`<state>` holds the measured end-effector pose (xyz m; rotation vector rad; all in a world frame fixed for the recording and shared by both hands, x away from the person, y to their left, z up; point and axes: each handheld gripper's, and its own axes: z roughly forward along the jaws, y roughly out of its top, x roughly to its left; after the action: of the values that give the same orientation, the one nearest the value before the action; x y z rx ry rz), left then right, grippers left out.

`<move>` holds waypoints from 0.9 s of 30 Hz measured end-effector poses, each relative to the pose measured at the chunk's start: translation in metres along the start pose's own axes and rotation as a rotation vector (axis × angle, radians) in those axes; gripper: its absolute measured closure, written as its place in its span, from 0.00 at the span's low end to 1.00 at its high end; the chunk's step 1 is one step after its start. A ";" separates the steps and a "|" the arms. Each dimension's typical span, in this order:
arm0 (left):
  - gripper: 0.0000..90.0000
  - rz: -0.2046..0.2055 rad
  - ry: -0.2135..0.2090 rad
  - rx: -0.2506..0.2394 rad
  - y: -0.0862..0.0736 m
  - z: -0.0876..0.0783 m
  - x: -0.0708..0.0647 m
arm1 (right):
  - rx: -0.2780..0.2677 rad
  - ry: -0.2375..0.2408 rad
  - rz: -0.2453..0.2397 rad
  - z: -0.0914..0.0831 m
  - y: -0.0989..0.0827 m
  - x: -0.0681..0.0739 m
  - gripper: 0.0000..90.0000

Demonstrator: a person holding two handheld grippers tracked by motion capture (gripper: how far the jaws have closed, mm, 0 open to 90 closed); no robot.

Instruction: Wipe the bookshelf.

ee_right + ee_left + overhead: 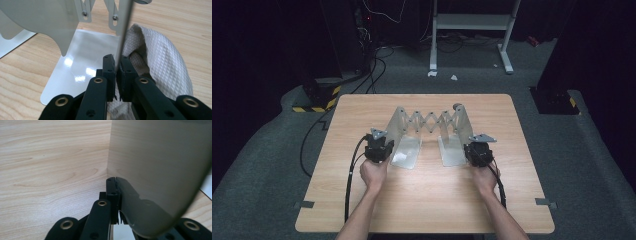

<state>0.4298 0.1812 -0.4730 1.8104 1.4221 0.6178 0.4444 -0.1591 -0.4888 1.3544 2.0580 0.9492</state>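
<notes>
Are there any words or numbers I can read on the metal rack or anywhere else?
No words or numbers can be read anywhere.
Metal rack: plain grey plates, no print.
Table: bare wood grain.
Yellow and black stripes on the floor: a warning pattern, no letters.
Waffle cloth: no tag visible.

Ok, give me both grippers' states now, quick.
Left gripper: closed on the left end plate of the metal expanding rack.
Right gripper: closed on the rack's right end plate, beside a white cloth.
</notes>
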 end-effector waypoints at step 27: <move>0.69 -0.107 -0.007 0.000 -0.013 -0.005 0.007 | -0.004 0.114 -0.006 0.009 0.003 0.008 0.77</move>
<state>0.4199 0.1908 -0.4808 1.7227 1.5031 0.5560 0.4495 -0.1485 -0.4925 1.3188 2.1410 1.0499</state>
